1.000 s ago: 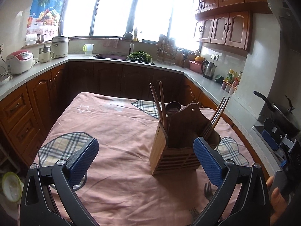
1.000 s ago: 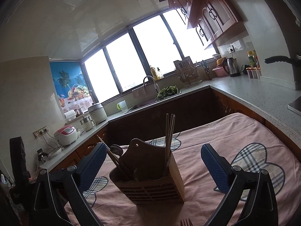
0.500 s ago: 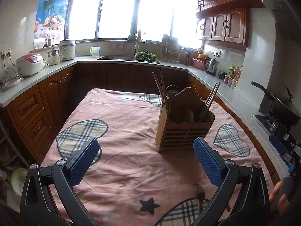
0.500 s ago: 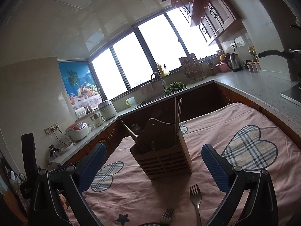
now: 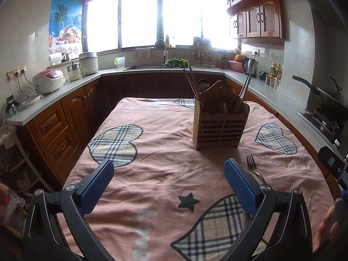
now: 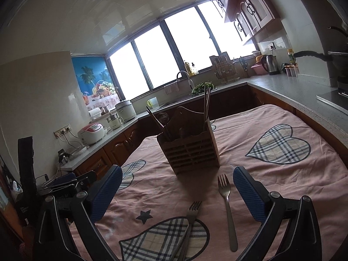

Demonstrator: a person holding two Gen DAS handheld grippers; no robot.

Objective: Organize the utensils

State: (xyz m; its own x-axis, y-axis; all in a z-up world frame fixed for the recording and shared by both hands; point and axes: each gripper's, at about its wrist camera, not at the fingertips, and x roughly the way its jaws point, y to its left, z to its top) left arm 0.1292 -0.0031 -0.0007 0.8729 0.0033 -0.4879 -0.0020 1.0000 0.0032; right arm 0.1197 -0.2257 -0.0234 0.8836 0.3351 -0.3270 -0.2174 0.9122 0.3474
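Listing, near to far:
Right gripper: fingers spread wide, holding nothing, hovering above the table.
Near fork: lies flat between the right fingers, handle toward the camera, tines pointing away and slightly right; lower handle runs out of view.
Far fork: flat just beside the right-hand finger, long axis roughly parallel to the fingers, tines toward the holder.
Left gripper: fingers equally wide, empty; only one fork shows here, just outside its right finger.
Nearer hand: right, by judgement.
Utensil holder: upright beyond the forks, chopsticks standing in it.
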